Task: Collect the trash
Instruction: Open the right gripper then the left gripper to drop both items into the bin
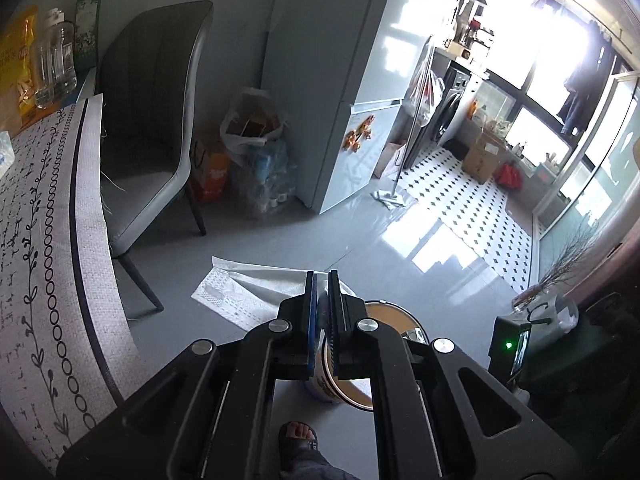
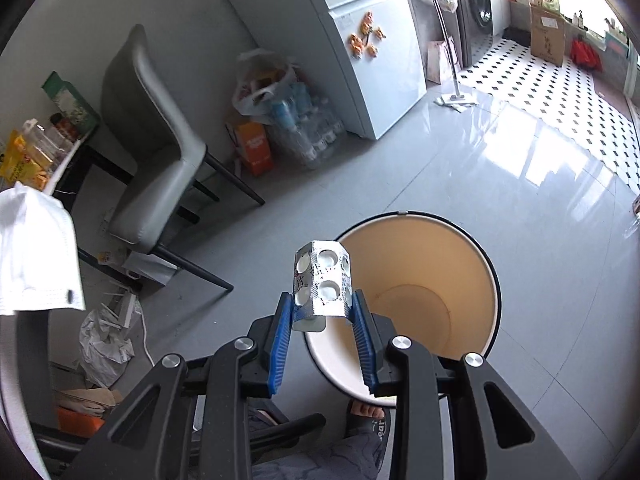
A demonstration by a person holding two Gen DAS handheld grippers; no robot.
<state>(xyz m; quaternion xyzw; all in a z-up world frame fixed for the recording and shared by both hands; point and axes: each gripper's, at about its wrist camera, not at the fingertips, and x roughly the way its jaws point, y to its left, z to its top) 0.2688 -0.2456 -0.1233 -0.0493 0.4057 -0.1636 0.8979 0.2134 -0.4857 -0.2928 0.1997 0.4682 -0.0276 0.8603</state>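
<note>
My left gripper (image 1: 322, 276) is shut on a corner of a white pleated face mask (image 1: 244, 290), which spreads out to the left of the fingers above the floor. The same mask (image 2: 36, 252) hangs at the left edge of the right wrist view. My right gripper (image 2: 321, 296) is shut on a silver blister pack (image 2: 324, 280) with empty pockets, held just above the near left rim of the round bin (image 2: 460, 264). The bin is white outside and cream inside, and looks empty. In the left wrist view the bin (image 1: 394, 314) stands on the floor right under the fingers.
A table with a patterned cloth (image 1: 44, 240) fills the left, with a grey chair (image 1: 152, 120) beside it. Bags of bottles (image 2: 296, 120) and a fridge (image 2: 360, 40) stand behind. A person's sandalled foot (image 2: 370, 414) is by the bin. A glass vase (image 1: 552, 304) stands on the right.
</note>
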